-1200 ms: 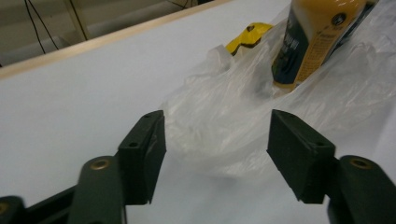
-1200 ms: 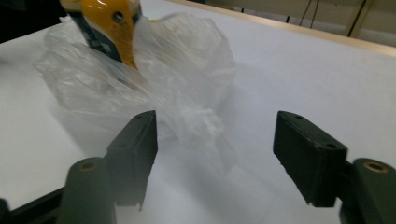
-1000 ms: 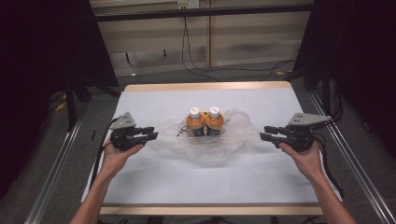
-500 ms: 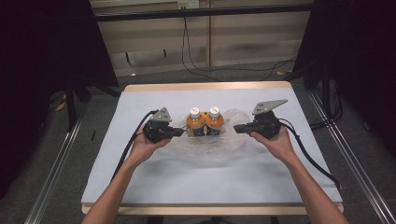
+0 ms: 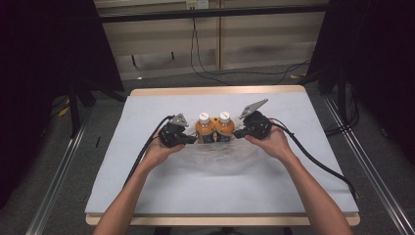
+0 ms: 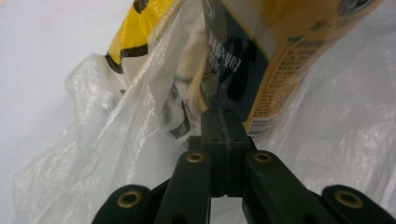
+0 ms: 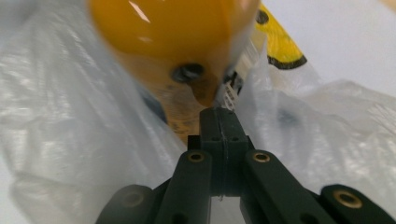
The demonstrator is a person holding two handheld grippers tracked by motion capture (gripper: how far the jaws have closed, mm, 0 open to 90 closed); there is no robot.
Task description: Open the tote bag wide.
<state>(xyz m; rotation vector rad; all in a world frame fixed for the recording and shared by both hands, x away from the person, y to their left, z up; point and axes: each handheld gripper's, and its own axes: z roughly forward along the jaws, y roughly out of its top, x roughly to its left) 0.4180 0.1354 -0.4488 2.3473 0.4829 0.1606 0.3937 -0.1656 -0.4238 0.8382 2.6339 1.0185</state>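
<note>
Two orange bottles with white caps (image 5: 204,128) (image 5: 224,126) stand upright side by side inside a clear plastic bag (image 5: 215,157) at the middle of the white table (image 5: 147,191). My left gripper (image 5: 193,141) is against the bag's left side, my right gripper (image 5: 236,133) against its right. In the left gripper view the jaws (image 6: 222,114) are shut with bag film (image 6: 116,140) caught at their tip, just below a bottle's label (image 6: 280,56). In the right gripper view the jaws (image 7: 222,112) are shut on the film (image 7: 70,116) under a blurred orange bottle (image 7: 173,32).
A black cable (image 5: 318,164) trails from the right gripper across the table's right side, and another (image 5: 144,152) runs from the left gripper along the forearm. Metal rails (image 5: 56,196) flank the table. A dark frame bar (image 5: 210,12) spans the back.
Both hands have moved inward from the table's sides to the bag, one on each side of the bottles. The jaws of both grippers have shut at the bag's edges.
</note>
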